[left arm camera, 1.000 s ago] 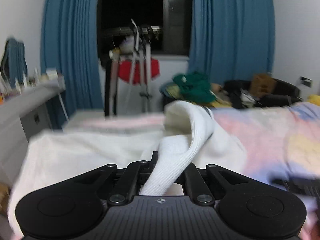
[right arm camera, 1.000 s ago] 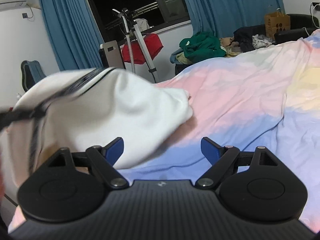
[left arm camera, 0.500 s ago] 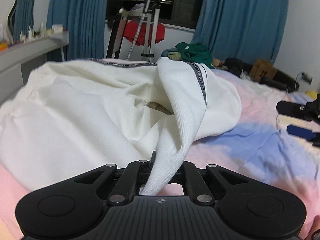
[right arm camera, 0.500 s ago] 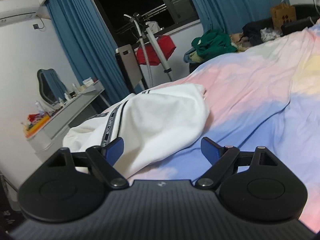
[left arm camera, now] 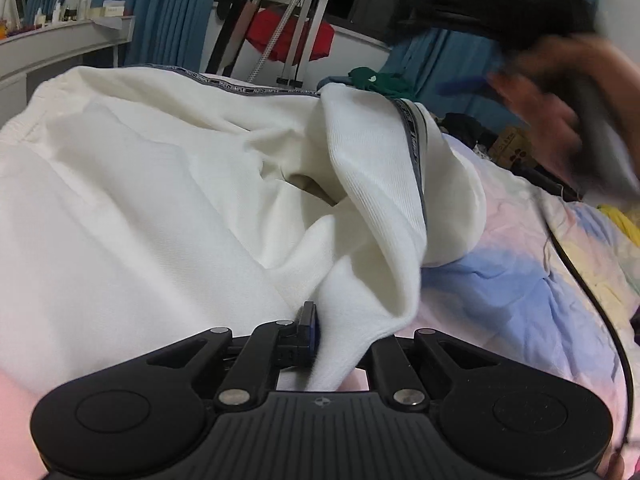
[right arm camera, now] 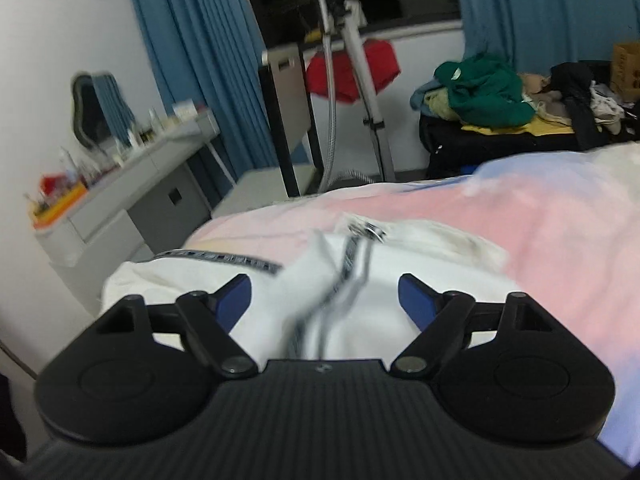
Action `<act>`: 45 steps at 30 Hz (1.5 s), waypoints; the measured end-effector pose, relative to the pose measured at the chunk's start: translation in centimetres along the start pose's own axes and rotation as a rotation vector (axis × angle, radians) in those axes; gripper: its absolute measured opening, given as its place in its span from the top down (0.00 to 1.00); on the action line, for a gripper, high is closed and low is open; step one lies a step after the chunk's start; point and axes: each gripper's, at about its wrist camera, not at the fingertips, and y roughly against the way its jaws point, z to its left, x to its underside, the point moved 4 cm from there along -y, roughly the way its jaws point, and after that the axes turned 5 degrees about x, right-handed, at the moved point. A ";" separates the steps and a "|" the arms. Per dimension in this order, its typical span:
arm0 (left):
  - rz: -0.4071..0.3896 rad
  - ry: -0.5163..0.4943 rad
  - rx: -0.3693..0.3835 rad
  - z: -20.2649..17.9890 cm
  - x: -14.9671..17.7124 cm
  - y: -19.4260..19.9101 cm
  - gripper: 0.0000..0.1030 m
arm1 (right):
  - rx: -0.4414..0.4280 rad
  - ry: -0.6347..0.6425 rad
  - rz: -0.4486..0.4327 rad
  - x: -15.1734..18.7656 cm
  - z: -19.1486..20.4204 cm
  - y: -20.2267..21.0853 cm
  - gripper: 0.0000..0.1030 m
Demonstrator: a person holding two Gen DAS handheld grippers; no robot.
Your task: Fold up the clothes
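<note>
Centrally one white garment (left arm camera: pixel 168 200) on the bed (left arm camera: pixel 520 304), left gripper (left arm camera: pixel 338 340) fingers pinching its ribbed hem, right gripper (right arm camera: pixel 324 300) fingers spread wide over it.

Both wrist views look low across the bed (right arm camera: pixel 560 232), sharing the white garment (left arm camera: pixel 160 208).

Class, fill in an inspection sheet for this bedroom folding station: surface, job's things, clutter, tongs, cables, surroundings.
Surface: bed sheet, pastel pink and blue, wrinkled.
Job's things: white garment with grey lettered tape, bunched on the bed.
Clutter: pile of clothes on dark furniture beyond the bed.
Tongs: left tongs shut on the garment's ribbed edge; right tongs open above the garment, gripping nothing.
Cables: black cable across the sheet.
Surroundings: blue curtains, dark window, garment steamer, dresser with bottles.
</note>
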 end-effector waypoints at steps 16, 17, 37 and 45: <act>0.033 0.096 0.128 3.2 -1.0 -1.6 0.91 | 0.267 0.131 0.103 -1.6 3.2 -12.3 0.92; 0.032 0.097 0.131 3.3 -1.1 -1.6 0.91 | 0.268 0.119 0.073 -1.9 2.7 -11.0 0.93; 0.064 -0.012 0.075 0.9 -0.3 1.3 0.91 | 0.311 -0.509 -0.039 10.7 -21.0 15.4 0.95; 0.060 -0.058 0.014 0.0 0.3 1.8 0.91 | 0.078 -0.964 0.154 20.1 -29.6 15.1 0.91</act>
